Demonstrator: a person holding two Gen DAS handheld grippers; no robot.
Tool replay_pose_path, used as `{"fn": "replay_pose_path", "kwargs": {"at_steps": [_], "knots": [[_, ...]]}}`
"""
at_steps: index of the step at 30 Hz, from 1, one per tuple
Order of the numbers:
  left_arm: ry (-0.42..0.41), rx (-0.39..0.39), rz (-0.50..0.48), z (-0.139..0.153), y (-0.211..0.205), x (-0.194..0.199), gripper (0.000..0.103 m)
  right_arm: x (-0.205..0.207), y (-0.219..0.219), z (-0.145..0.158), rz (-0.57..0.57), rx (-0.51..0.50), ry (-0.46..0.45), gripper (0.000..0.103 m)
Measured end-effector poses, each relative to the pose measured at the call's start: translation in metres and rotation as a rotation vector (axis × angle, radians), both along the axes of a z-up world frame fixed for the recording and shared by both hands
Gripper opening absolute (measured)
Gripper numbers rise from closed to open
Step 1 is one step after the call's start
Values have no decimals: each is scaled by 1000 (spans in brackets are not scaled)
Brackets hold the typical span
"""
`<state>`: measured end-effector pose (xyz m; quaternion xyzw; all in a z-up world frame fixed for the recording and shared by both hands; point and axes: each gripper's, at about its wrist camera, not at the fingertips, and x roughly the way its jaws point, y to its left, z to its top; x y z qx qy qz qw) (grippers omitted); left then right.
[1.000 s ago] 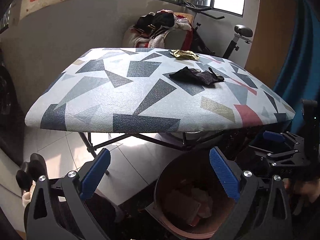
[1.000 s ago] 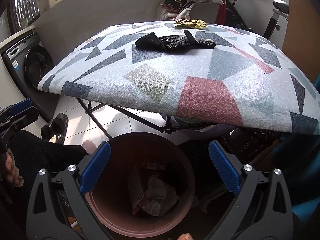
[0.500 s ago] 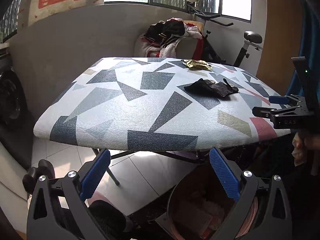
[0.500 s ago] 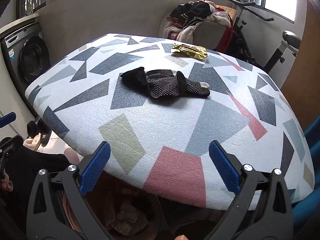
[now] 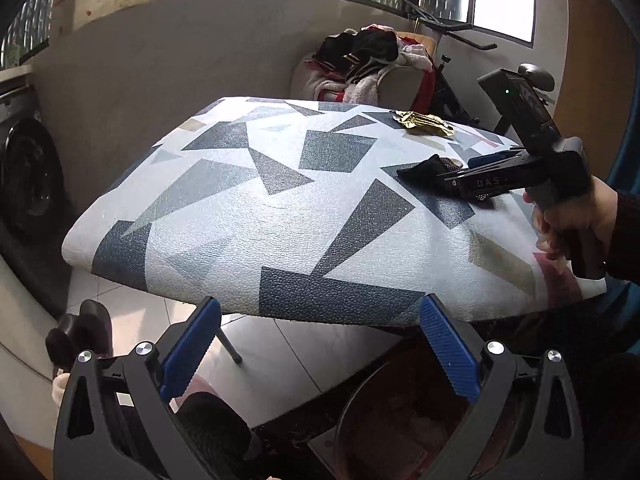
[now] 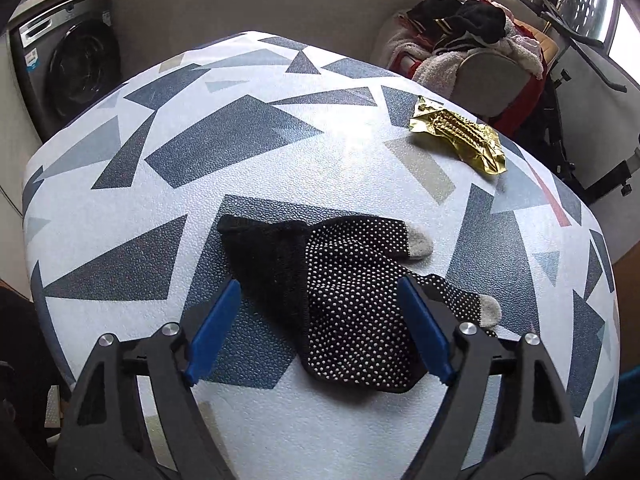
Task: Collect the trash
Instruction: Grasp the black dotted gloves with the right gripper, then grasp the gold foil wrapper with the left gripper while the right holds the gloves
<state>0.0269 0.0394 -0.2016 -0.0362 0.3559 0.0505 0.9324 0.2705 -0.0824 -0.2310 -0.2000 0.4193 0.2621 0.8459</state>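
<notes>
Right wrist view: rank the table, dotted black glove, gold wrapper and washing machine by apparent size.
1. Table
2. Dotted black glove
3. Washing machine, though it stands farther off and is cut by the frame
4. Gold wrapper

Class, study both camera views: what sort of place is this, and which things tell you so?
Probably a home laundry or utility room: a front-loading washing machine, a chair heaped with clothes and an exercise bike stand around a patterned folding table.

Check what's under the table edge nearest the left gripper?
Below the table, the brown bin sits on the floor, only partly under the edge. A thin black table leg stands on white tiles. The left gripper covers most of the bin's inside; contents look blurred.
</notes>
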Motion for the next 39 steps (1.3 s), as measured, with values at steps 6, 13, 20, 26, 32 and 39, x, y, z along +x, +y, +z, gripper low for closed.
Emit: {"fn": "replay_pose_path", "kwargs": {"at_steps": [6,13,20,26,32,39], "knots": [[11,27,21,-4,-1,5,97,-1,0,-5,36,87,4,38],[24,-6,7,-6,0,10,97,-15,-13,12,35,154,-78,10],[-19,-138,-89,29,12,46,97,5,-94,53,-160,306,-155,10],[-72,-233,-242,66,-5,121,97,32,-156,33,-382,300,-153,10],[-2,-347,-281,68,-22,228,97,38,-174,16,-425,358,-129,10],[87,-430,-271,42,-50,354,96,40,-177,12,-419,402,-85,10]]}}
